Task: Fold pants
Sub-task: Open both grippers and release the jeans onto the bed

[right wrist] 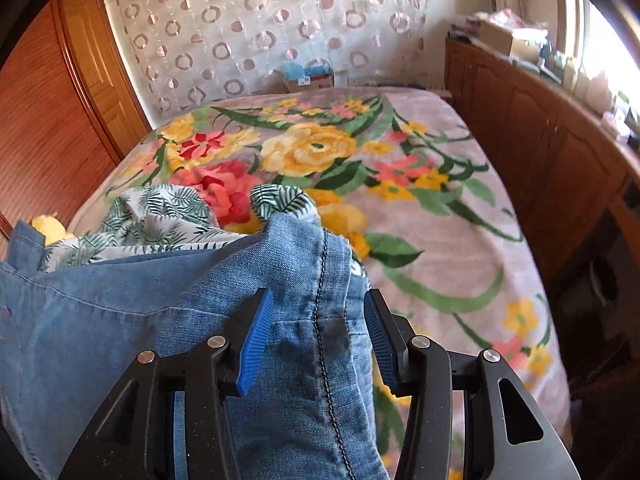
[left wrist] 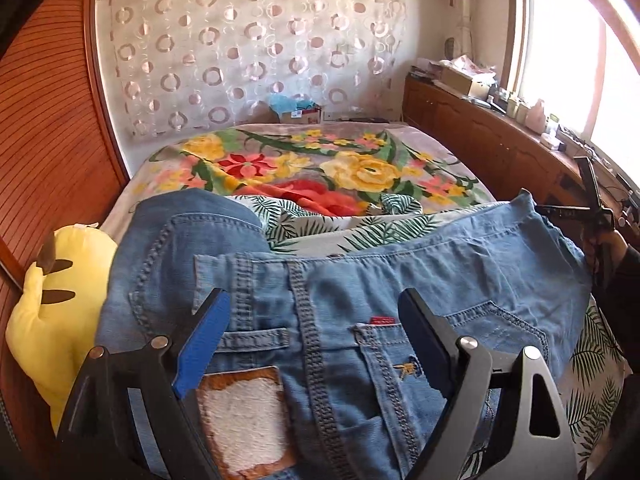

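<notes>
Light-blue denim pants [left wrist: 360, 280] held up over the near end of the floral-blanket bed [right wrist: 420, 208], waistband stretched left to right, probably for squaring before folding. Left gripper [left wrist: 314, 334] spread wide around the seat; right gripper [right wrist: 316, 340] part-closed around a bunched edge, pinch uncertain. Far cardboard box [left wrist: 300, 114] holding something blue.

The left black two-finger tool [left wrist: 314, 344] had angular matte-black linkage arms joined by round silver screws, with ribbed blue pads [left wrist: 202, 346] lining its fingers' inner faces. The right black two-finger tool [right wrist: 318, 338] matched it: triangular cut-outs at 5 and 7 o'clock, silver pivot screws, and blue ribbed pads [right wrist: 256, 344]. A dark sleeve [left wrist: 624, 280] showed at 3 o'clock.
</notes>
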{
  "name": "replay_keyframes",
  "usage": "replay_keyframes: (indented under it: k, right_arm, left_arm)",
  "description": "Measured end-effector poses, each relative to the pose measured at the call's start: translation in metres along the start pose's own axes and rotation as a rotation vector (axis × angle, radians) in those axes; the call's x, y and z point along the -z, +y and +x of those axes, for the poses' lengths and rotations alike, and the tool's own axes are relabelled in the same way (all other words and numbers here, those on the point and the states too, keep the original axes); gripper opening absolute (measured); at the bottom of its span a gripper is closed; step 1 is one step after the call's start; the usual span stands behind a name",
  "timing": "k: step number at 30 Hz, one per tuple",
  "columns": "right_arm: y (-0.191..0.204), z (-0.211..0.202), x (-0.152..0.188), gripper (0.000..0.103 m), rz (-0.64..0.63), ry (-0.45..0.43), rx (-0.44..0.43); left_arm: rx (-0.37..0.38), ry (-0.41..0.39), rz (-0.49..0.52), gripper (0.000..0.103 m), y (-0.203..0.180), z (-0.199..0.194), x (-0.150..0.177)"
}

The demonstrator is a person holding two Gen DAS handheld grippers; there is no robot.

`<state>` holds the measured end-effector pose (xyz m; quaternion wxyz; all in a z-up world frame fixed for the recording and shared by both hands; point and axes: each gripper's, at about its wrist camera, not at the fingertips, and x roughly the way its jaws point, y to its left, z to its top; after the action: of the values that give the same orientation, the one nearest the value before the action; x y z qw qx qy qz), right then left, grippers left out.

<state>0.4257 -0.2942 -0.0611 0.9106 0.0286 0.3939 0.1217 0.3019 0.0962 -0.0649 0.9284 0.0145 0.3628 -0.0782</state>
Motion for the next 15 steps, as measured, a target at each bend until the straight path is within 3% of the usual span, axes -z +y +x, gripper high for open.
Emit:
replay_keyframes:
  k: [1,3,5,7,12,15]
  right_arm:
    - [0.0,-0.001,-0.001,0.043,0.005,0.003,-0.013]
    - [-0.002,-0.001,-0.003,0.019,0.004,0.009,-0.038]
    - [-0.003,-0.004,-0.004,0.009,-0.008,-0.002,-0.047]
    - [-0.005,-0.01,-0.004,0.007,-0.012,-0.03,-0.046]
    - [-0.01,-0.029,-0.012,0.005,0.003,-0.143,0.063]
    - [-0.011,-0.029,-0.015,0.005,0.015,-0.16,0.102]
  left_arm:
    - [0.004,0.004,0.004,0.086,-0.002,0.001,0.001]
    - [0.009,0.009,0.009,0.086,-0.004,0.003,0.003]
    - [0.012,0.014,0.013,0.086,-0.006,0.004,0.005]
    - [0.012,0.016,0.014,0.086,-0.007,0.003,0.008]
    - [0.003,0.016,0.016,0.086,-0.007,0.0,0.012]
    - [0.005,0.007,0.01,0.086,-0.006,-0.006,0.018]
